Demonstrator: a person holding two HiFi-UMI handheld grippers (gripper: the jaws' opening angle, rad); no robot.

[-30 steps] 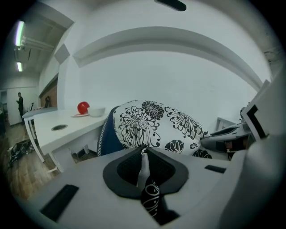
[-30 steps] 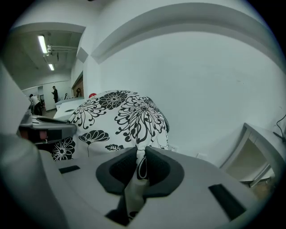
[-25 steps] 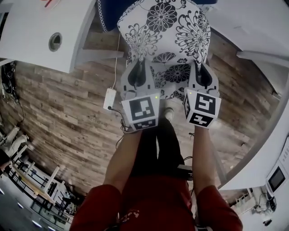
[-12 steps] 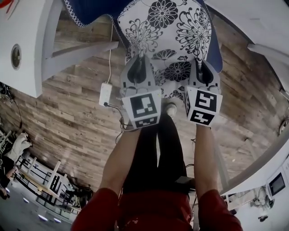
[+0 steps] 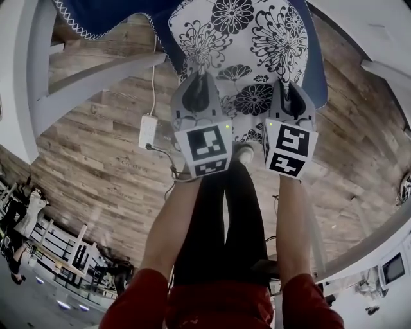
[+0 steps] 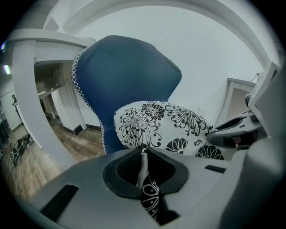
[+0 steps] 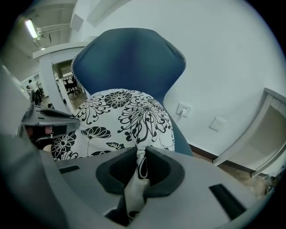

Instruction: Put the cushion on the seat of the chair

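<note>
Head view: fingers of left gripper (image 5: 194,77) and right gripper (image 5: 288,87) clench cushion (image 5: 247,32) edge, holding it spread over chair (image 5: 112,16) for placing.

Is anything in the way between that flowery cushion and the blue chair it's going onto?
Nothing visible. The cushion, pinched at its near edge by the left tongs and right tongs, hangs right in front of the chair. The seat itself is hidden behind the cushion.
</note>
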